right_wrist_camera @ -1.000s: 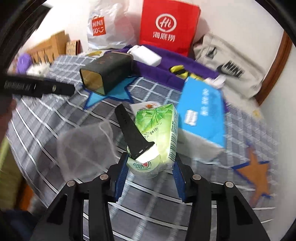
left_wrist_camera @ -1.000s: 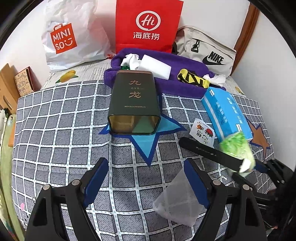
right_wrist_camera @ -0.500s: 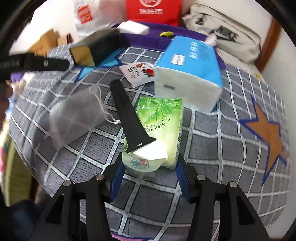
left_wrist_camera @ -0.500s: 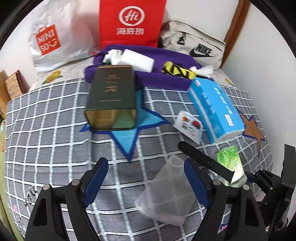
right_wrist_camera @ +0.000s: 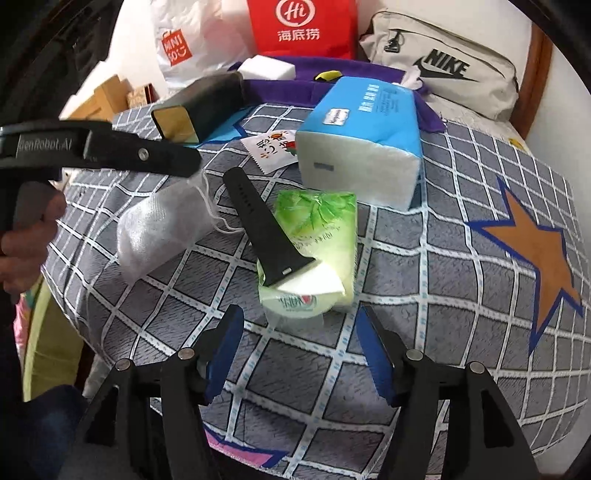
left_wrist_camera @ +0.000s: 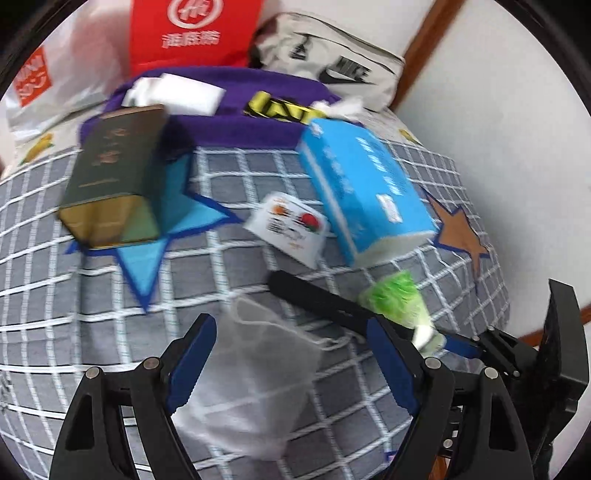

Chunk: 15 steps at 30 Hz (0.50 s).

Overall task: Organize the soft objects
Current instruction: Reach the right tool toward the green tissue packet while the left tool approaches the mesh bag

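A white mesh bag [left_wrist_camera: 255,384] lies on the checked bed cover between the fingers of my left gripper [left_wrist_camera: 291,354], which is open; the pads do not press on it. In the right wrist view the same mesh bag [right_wrist_camera: 162,229] sits left of a green tissue pack [right_wrist_camera: 321,236] lying flat on the cover. A black watch strap [right_wrist_camera: 258,225] rests across that pack. My right gripper [right_wrist_camera: 301,350] is just short of the pack's near end, its jaws opening with nothing between them. A big blue tissue pack [right_wrist_camera: 362,136] lies behind.
A dark green tin [left_wrist_camera: 114,177] and a small white packet [left_wrist_camera: 288,225] lie mid-bed. A purple towel [left_wrist_camera: 221,125] with small items, a red bag [right_wrist_camera: 301,26], a white shopping bag [right_wrist_camera: 184,44] and a grey pouch [right_wrist_camera: 443,70] line the back. The bed edge runs near my grippers.
The right gripper's jaws have spread and let go of the green tissue pack, which now lies on the cover. The left gripper has moved in so that the mesh bag sits between its fingers.
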Each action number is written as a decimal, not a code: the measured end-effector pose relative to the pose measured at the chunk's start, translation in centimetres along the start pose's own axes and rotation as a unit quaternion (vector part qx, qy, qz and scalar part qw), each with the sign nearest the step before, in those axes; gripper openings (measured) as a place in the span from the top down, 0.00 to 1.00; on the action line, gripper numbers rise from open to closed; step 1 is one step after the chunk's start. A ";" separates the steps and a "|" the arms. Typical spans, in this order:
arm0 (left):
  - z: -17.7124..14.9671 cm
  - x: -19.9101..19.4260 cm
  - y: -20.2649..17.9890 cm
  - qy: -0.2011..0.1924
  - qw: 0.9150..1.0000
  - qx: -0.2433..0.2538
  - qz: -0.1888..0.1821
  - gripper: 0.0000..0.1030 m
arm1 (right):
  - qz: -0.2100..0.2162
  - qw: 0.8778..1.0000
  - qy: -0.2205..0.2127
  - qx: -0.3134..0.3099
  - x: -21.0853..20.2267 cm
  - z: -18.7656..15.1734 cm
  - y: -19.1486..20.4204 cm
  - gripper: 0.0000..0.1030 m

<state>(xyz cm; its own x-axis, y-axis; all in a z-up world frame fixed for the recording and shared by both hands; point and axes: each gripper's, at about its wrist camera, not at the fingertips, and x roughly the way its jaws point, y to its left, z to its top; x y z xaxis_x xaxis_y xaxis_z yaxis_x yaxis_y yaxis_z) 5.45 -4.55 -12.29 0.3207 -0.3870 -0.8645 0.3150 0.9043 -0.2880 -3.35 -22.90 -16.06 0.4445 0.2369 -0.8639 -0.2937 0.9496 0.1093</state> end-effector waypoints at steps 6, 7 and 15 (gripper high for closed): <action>-0.4 2.1 -2.3 0.029 0.999 -0.009 -0.017 0.20 | 0.004 0.999 -0.009 0.036 -1.0 -0.8 -2.6 0.39; -0.5 2.5 -2.7 0.035 0.999 -0.008 -0.015 0.20 | 0.000 0.999 -0.010 0.038 -1.2 -0.9 -3.1 0.39; 0.0 4.8 -4.5 0.051 0.998 -0.028 0.022 0.21 | -0.010 0.998 -0.020 0.061 -2.2 -1.9 -6.0 0.39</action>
<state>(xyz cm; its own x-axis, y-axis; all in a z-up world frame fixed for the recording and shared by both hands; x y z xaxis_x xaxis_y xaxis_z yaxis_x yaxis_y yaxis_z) 5.58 -10.51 -15.15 0.2401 -0.3286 -0.9135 0.2504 0.9301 -0.2688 -4.17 -29.49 -15.75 0.4831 0.2232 -0.8466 -0.1805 0.9716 0.1532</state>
